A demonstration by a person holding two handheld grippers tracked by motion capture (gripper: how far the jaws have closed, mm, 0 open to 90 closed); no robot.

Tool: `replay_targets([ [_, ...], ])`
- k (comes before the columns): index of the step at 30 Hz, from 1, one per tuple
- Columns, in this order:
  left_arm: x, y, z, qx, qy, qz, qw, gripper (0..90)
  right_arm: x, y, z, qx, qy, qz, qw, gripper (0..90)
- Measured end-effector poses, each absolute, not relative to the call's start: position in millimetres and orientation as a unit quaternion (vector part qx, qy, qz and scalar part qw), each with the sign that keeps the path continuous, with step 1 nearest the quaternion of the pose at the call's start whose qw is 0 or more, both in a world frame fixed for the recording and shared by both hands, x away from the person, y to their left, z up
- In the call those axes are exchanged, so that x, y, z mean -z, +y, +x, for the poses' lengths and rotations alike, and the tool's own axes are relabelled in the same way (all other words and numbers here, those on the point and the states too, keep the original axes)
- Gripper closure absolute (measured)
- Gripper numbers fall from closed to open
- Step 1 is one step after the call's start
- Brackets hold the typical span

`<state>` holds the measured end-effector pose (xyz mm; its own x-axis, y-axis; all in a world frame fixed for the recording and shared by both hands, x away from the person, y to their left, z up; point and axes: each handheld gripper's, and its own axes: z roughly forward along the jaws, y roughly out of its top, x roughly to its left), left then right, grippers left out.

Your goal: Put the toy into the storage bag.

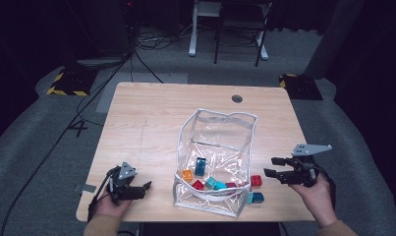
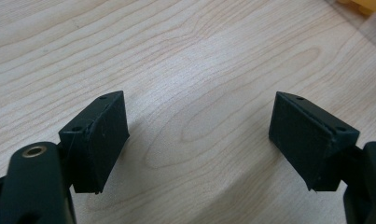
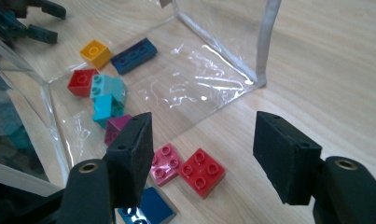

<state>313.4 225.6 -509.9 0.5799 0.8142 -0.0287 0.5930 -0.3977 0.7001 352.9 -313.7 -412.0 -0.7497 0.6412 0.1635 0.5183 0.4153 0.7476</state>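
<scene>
1. The right gripper (image 3: 202,154), jaws held apart and empty, is seen above a square studded red brick (image 3: 201,172) lying on the wood-grain table (image 3: 325,70).
2. Beside the brick, a clear plastic bag (image 1: 220,147) is seen.
3. The left gripper (image 2: 199,140) is held apart, empty.

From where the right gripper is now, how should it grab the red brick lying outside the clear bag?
Take the red brick across two opposite flat side walls, coming straight down from above. It lies flat on the table, studs up, so the sides are the only parallel faces. A pink brick sits against one side, so close the right gripper, now open, on the free pair.
</scene>
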Motion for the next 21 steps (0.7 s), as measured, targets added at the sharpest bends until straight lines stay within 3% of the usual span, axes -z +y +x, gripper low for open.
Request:
replay_targets([
  [21, 510, 226, 313, -0.161, 0.429, 0.820, 0.342, 20.0, 473, -309, 356, -0.388, 0.848, 0.355, 0.068, 39.2],
])
